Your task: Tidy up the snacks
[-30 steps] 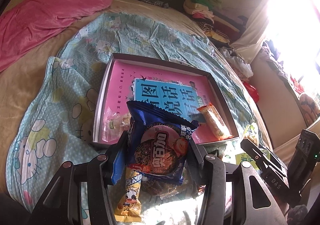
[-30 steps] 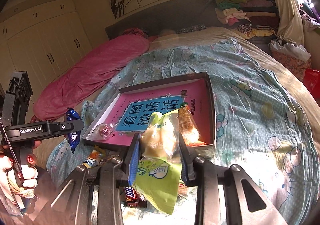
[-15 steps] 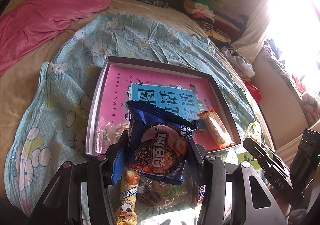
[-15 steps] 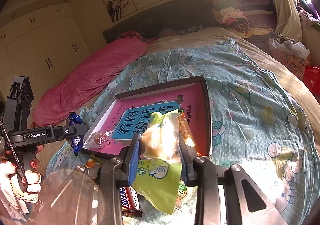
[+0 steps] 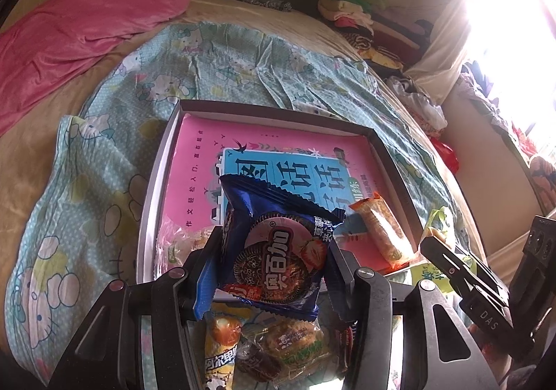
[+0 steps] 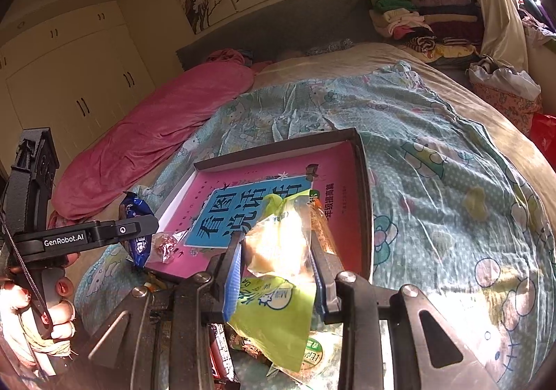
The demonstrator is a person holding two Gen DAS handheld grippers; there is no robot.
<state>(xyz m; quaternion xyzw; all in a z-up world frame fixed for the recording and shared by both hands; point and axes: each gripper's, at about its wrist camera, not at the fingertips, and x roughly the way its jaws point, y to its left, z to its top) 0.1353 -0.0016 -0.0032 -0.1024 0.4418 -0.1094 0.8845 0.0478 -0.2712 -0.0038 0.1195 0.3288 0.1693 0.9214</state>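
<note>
Blue foil fills my left tool [image 5: 274,254]: its two pads press on the sides of a dark blue cookie packet [image 5: 278,247] printed with a strawberry and a chocolate biscuit, held upright just over the near rim of the shallow box [image 5: 149,202]. My right tool [image 6: 278,251] is clamped on a clear-and-green snack bag [image 6: 278,272], whose lime lower half hangs below the pads. The box lies on the bed's teal cartoon-print sheet [image 5: 104,154] and holds a pink book with a blue title panel [image 5: 288,171]. Inside it, an orange wrapped bar [image 5: 382,233] rests by the right wall and a small clear-wrapped sweet [image 6: 165,246] sits in the near left corner. More wrapped snacks [image 5: 278,348] lie heaped on the sheet just below both tools. A pink blanket [image 6: 156,126] lies bunched along the far left side of the bed.
</note>
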